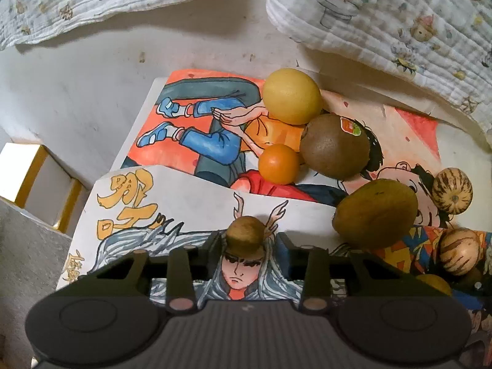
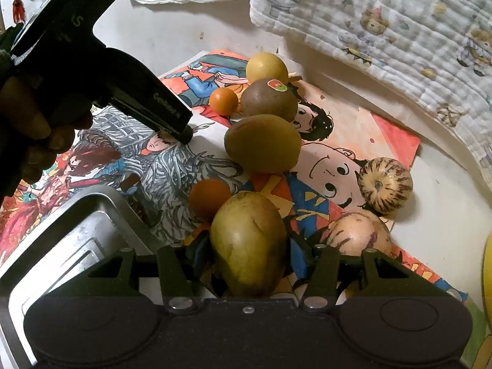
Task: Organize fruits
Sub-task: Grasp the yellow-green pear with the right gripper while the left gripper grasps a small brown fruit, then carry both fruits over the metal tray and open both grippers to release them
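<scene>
My left gripper (image 1: 246,243) is shut on a small brown kiwi (image 1: 245,233), held above the drawn posters. Beyond it lie a yellow round fruit (image 1: 290,96), a stickered kiwi (image 1: 335,146), a small orange fruit (image 1: 278,163), a green-brown mango (image 1: 375,213) and two striped melons (image 1: 452,195). My right gripper (image 2: 250,246) is shut on a large yellow-green mango (image 2: 249,243), beside a metal tray (image 2: 83,243) at its left. The left gripper's body (image 2: 92,70) shows in the right wrist view at upper left. A second mango (image 2: 263,144) and an orange fruit (image 2: 209,198) lie ahead.
Colourful drawn posters (image 1: 190,129) cover the white table (image 1: 77,86). Patterned quilted cloths (image 1: 399,21) lie at the back and right. A white and gold box (image 1: 40,181) stands at the left. A yellow object (image 2: 487,276) is at the right edge.
</scene>
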Demonstrator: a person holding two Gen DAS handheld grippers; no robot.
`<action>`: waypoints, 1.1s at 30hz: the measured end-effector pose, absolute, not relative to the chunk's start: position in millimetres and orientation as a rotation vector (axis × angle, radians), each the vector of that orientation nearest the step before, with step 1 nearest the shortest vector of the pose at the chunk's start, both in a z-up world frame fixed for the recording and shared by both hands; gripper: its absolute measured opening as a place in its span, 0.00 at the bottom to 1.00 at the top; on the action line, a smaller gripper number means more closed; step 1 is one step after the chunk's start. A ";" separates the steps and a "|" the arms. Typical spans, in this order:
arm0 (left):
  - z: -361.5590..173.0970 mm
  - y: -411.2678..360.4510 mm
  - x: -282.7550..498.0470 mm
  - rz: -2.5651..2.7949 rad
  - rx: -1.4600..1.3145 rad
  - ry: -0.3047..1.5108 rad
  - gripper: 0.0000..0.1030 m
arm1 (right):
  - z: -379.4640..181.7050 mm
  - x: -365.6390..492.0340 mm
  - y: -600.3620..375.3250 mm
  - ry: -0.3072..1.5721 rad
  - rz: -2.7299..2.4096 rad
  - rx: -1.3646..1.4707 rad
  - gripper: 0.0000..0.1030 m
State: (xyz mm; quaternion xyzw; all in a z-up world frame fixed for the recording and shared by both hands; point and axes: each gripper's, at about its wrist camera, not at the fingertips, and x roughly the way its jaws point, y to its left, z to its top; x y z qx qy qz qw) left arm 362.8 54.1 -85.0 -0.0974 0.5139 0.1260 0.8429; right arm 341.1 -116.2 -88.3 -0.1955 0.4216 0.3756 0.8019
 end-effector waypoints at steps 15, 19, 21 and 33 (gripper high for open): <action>-80.9 54.2 356.7 0.241 -0.215 1.076 0.27 | -92.9 340.5 -114.4 0.912 0.801 -0.415 0.53; -74.4 51.2 344.4 0.224 -0.229 1.069 0.27 | -85.1 334.0 -118.6 0.893 0.775 -0.401 0.53; -69.3 49.5 336.1 0.214 -0.238 1.061 0.27 | -78.8 328.5 -120.2 0.881 0.766 -0.399 0.53; -43.7 32.5 263.4 0.108 -0.238 1.020 0.27 | -46.1 268.3 -128.8 0.841 0.692 -0.402 0.53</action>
